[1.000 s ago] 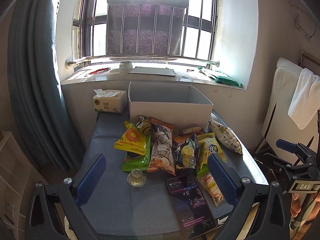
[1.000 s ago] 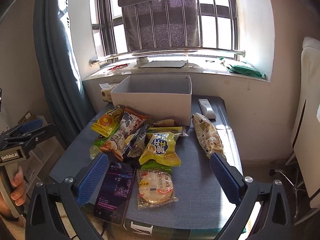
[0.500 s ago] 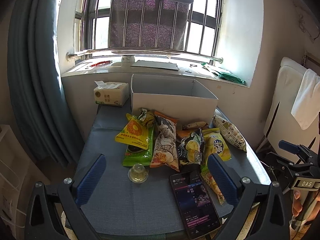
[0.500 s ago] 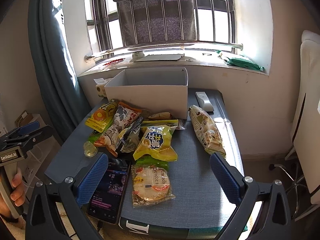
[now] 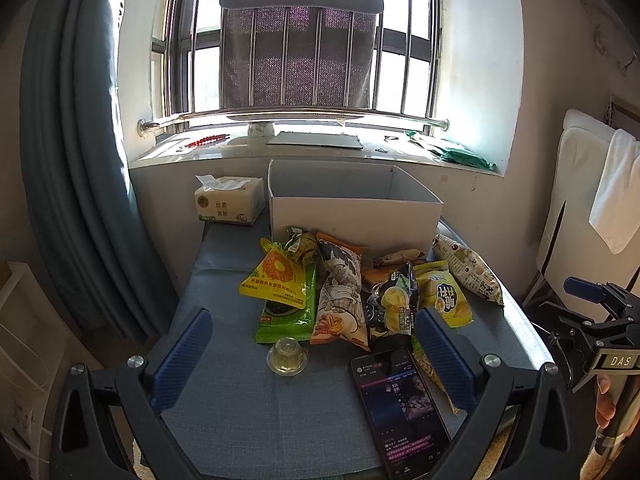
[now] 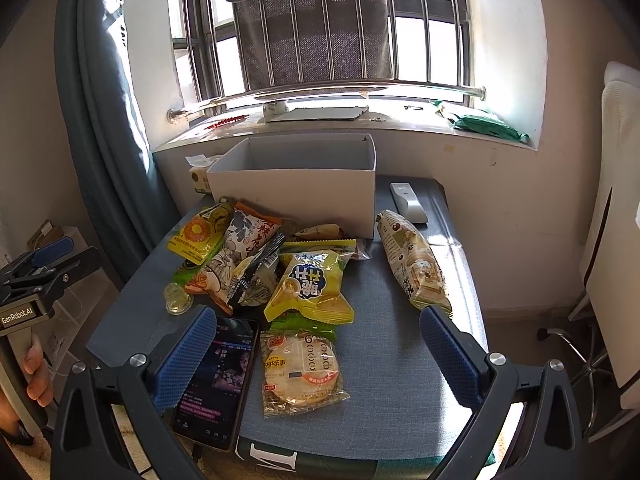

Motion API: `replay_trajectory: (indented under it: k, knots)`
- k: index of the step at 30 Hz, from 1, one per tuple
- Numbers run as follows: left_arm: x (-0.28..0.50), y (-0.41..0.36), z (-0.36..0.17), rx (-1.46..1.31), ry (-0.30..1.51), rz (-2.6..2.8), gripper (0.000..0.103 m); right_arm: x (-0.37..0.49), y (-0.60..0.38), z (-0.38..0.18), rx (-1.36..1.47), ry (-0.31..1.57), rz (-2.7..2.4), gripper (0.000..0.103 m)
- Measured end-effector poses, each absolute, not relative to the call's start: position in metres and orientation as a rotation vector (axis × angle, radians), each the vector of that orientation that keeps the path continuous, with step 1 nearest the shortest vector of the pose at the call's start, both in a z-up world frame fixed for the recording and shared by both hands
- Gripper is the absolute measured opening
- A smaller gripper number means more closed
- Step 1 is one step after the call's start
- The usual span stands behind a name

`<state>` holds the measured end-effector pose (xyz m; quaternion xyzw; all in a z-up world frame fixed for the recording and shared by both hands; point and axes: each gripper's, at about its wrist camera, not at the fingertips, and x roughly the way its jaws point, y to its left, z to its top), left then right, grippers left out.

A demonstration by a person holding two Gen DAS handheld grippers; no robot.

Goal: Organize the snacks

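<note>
While both tools hang short of the pile with nothing between their blue pads, the risks lie in what each one meets first. The left hand-held gripper (image 5: 312,344) is spread wide and empty, and just ahead of it, between its fingers, sits a small clear plastic jelly cup (image 5: 286,357) on the blue-grey cloth-covered bench (image 5: 240,420); a slick dome like that would likely squirt out of a pinch that lands off-centre. The right hand-held gripper (image 6: 316,340) is likewise released and empty, with a round flat cake in a clear wrapper (image 6: 301,368) lying between its fingers and a bright yellow puffed snack bag (image 6: 310,286) just beyond. Touching the inner side of its left finger lies a black smartphone with a lit screen (image 6: 218,376), which hangs close to the near edge of the bench, so a careless descent could nudge it off or clamp it by mistake. Ahead of both tools the crinkly packets overlap in a heap, a yellow pineapple-print pouch (image 5: 276,280) resting on a green packet (image 5: 288,312), so lifting one may drag a neighbour along. Beyond the heap stands the open white cardboard box (image 5: 352,216), apparently empty, and a long beige patterned bag (image 6: 414,266) carried crosswise could catch on its rim. Air-filled bags may also burst or slip under a hard squeeze.
</note>
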<state>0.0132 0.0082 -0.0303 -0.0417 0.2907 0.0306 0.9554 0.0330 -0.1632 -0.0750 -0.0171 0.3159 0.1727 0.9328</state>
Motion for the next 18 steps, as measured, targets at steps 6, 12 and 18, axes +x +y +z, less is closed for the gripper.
replay_trajectory:
  k: [6, 12, 18]
  knots:
    - [0.0098, 0.009, -0.0287, -0.099, 0.581, 0.037, 0.103, 0.0337, -0.1601, -0.0757, -0.04, 0.646, 0.357, 0.103]
    - [0.0109, 0.0066, -0.0264, -0.09, 0.602, 0.035, 0.103, 0.0334, -0.1592, -0.0753, -0.043, 0.644, 0.357, 0.103]
    - [0.0101, 0.0087, -0.0255, -0.105, 0.596, 0.029, 0.103, 0.0351, -0.1605, -0.0772, -0.042, 0.648, 0.348, 0.103]
